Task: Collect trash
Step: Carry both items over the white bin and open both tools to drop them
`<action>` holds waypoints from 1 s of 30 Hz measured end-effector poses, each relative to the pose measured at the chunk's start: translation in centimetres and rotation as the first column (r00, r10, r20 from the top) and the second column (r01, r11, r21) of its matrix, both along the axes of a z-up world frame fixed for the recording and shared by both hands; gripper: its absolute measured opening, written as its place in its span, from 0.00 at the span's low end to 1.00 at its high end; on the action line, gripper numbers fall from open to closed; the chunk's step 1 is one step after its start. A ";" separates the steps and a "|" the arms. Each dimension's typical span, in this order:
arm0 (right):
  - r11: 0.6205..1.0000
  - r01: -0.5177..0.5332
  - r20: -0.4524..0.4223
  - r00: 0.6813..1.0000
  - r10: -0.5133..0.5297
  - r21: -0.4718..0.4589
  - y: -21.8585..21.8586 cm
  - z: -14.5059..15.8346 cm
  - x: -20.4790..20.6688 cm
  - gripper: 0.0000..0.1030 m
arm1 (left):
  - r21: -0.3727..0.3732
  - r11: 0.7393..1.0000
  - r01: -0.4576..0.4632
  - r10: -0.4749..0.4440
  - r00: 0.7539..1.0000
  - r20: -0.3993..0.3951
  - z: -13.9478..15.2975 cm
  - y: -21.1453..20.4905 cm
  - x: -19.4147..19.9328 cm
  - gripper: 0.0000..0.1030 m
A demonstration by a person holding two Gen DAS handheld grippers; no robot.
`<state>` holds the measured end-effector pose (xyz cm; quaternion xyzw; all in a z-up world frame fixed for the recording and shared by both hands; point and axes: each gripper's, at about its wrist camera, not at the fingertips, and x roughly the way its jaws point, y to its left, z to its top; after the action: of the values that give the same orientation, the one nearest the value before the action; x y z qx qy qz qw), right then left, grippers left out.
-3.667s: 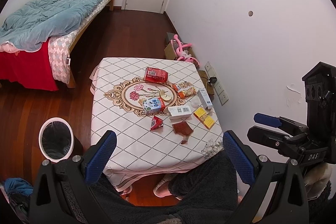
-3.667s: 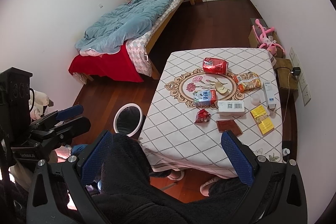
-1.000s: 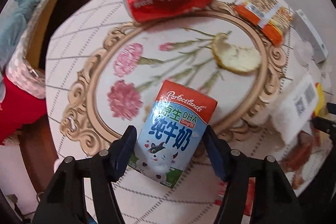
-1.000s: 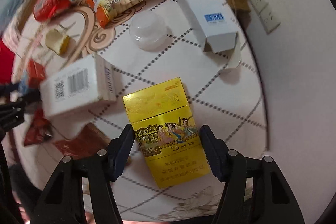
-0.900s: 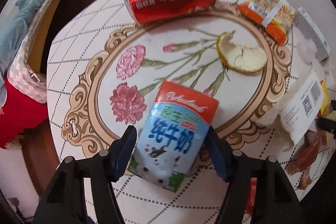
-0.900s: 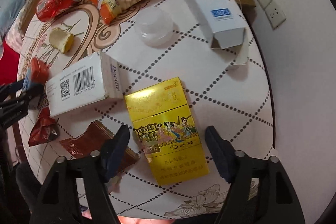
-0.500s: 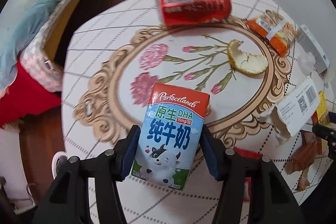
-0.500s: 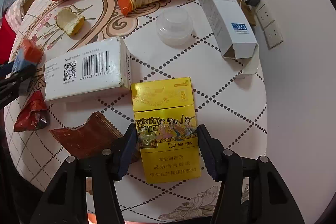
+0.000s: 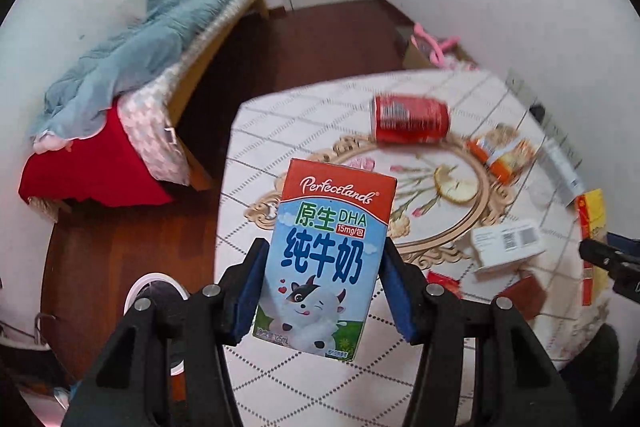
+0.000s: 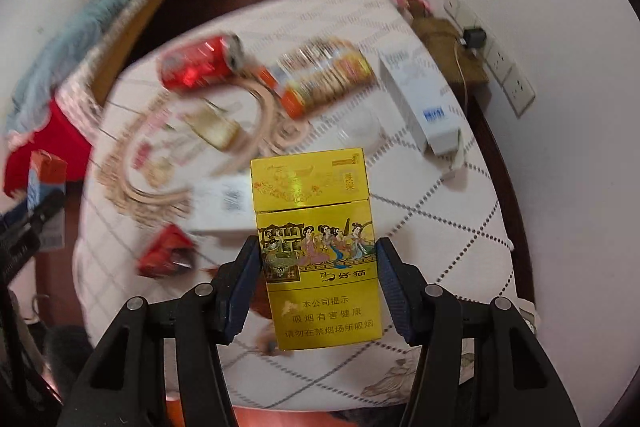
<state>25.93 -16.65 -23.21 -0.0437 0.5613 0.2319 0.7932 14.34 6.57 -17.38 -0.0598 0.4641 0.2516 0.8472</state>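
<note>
The milk carton [image 9: 325, 259] is clamped between the blue pads of the left gripper [image 9: 323, 287], held up above the near edge of the table [image 9: 256, 163]. Its red top reads "Perfectlands"; below come "原生 DHA", "15mg/包", the large blue "纯牛奶", a cartoon cow, and "125mL" at the bottom corner. The right gripper [image 10: 318, 285] is closed on a yellow cigarette pack [image 10: 316, 251], also held above the table, printed with painted court ladies, "好猫", and the warning "本公司提示 吸烟有害健康 请勿在禁烟场所吸烟".

Behind the carton on the table lie a red soda can [image 9: 410, 119] on its side, an orange snack packet [image 9: 502, 155], a piece of peel [image 9: 456, 185], a white box with a barcode [image 9: 506, 243] and a red wrapper [image 9: 442, 281] partly hidden by the gripper arm.

Only the left wrist view shows the white-rimmed trash bin [image 9: 154, 287] on the floor left of the table, and the bed [image 9: 132, 83] beyond it. Only the right wrist view clearly shows a long white-and-blue carton [image 10: 418, 103], a clear plastic lid [image 10: 358, 127] and wall sockets [image 10: 508, 79] right of the table.

The right wrist view is heavily motion-blurred, so labels on the table items there cannot be read.
</note>
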 end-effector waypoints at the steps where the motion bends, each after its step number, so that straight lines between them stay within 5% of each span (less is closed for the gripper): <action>1: 1.000 -0.016 0.019 1.000 0.016 0.019 0.2 1.3 -0.5 0.57 | -0.002 1.000 -0.006 0.006 1.000 0.018 0.9 -0.1 -0.6 0.50; 10: 0.970 -0.174 0.113 0.981 0.156 0.169 7.0 8.5 -5.1 0.57 | -0.069 0.992 -0.101 0.110 0.985 0.132 5.0 4.5 -6.5 0.50; 16: 0.918 -0.308 0.047 0.951 0.306 0.252 17.4 8.5 -8.9 0.57 | -0.148 0.954 -0.262 0.283 0.949 0.141 3.9 13.5 -12.9 0.50; 21: 0.871 -0.423 -0.028 0.896 0.443 0.251 28.1 5.1 -13.0 0.57 | -0.211 0.883 -0.419 0.441 0.895 0.067 -0.5 21.7 -18.8 0.50; 25: 0.825 -0.518 -0.103 0.830 0.549 0.225 37.4 0.4 -16.7 0.57 | -0.296 0.799 -0.523 0.546 0.838 -0.007 -5.6 27.8 -22.9 0.50; 30: 0.791 -0.585 -0.211 0.763 0.611 0.176 46.6 -6.2 -20.4 0.57 | -0.385 0.711 -0.588 0.602 0.793 -0.098 -11.4 33.2 -25.9 0.51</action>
<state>5.50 29.90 -29.43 -0.1507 0.6034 0.5040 0.5993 -11.53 39.72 -28.76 -0.3803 0.4462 0.4101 0.6986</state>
